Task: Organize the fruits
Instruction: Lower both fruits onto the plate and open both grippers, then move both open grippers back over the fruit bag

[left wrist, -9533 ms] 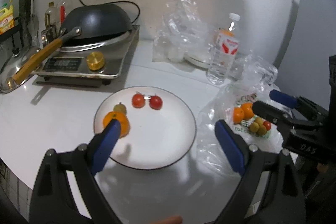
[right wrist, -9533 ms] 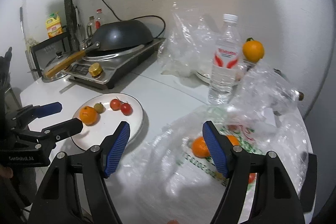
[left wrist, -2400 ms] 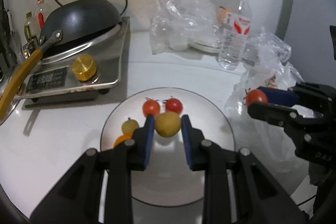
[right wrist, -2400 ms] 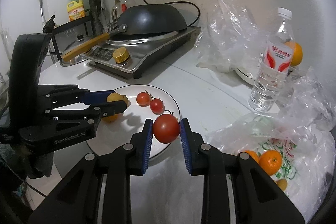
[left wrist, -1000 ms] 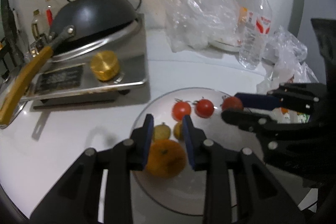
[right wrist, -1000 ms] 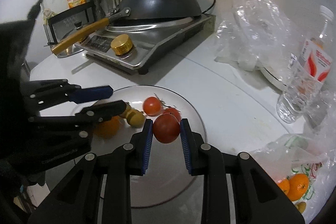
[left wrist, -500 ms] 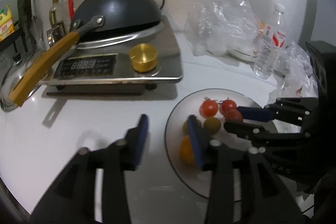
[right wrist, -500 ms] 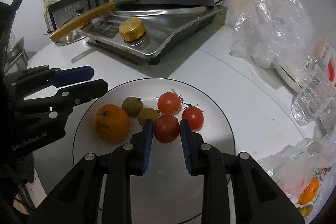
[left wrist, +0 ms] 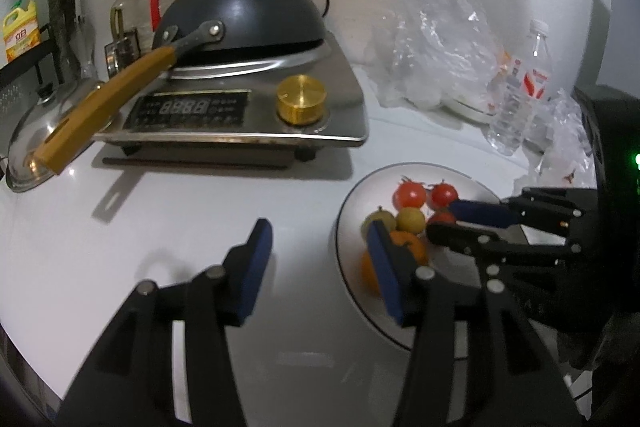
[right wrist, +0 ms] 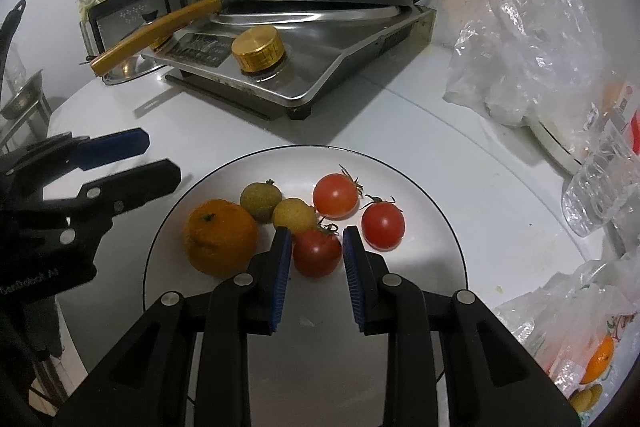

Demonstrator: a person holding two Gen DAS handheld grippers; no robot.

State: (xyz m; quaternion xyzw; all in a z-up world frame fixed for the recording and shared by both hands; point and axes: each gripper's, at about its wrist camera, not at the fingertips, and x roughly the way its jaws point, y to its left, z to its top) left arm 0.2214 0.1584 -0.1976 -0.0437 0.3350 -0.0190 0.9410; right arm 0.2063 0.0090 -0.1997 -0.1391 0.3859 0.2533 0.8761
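The right gripper (right wrist: 314, 253) clenches a red tomato (right wrist: 316, 251) low over the plate (right wrist: 432, 195), beside two tomatoes (right wrist: 335, 195); the left gripper (left wrist: 320, 263) has just opened and holds nothing, beside the orange (right wrist: 220, 241).

Glossy plate (right wrist: 432, 211), crinkled plastic bag (right wrist: 552, 27) — brushed-metal stove (right wrist: 320, 67)

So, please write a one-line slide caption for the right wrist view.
Right gripper shut on a tomato over the white plate, beside an orange, two small green fruits and two more tomatoes.
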